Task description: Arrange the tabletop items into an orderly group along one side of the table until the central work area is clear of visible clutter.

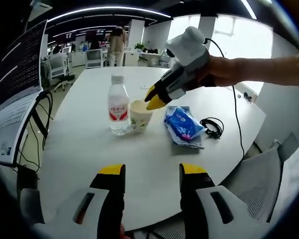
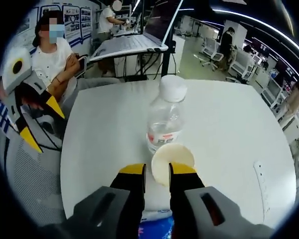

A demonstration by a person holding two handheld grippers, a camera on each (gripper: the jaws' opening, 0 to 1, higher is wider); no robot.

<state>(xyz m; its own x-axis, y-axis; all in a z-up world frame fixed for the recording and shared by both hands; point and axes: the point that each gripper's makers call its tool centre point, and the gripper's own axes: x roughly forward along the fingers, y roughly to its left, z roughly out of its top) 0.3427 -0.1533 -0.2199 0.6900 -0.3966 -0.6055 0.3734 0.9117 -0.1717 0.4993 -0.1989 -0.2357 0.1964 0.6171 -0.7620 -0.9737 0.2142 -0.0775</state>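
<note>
Left gripper view: upright bottle [image 1: 118, 105] beside cup [image 1: 140, 115], whose rim right tongs [image 1: 154, 99] pinch; left tongs [image 1: 153, 175] spread.

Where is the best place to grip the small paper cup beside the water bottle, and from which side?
Probably pinch the paper cup at its open rim, one jaw inside and one outside, from above on the side away from the water bottle. It stands upright and close against the bottle; the right gripper is already at that rim.

Left gripper view looks across the round white worktop [image 1: 89, 149] from its near edge. Right gripper view hovers close above the clear plastic water bottle [image 2: 165, 119], which both views share.
</note>
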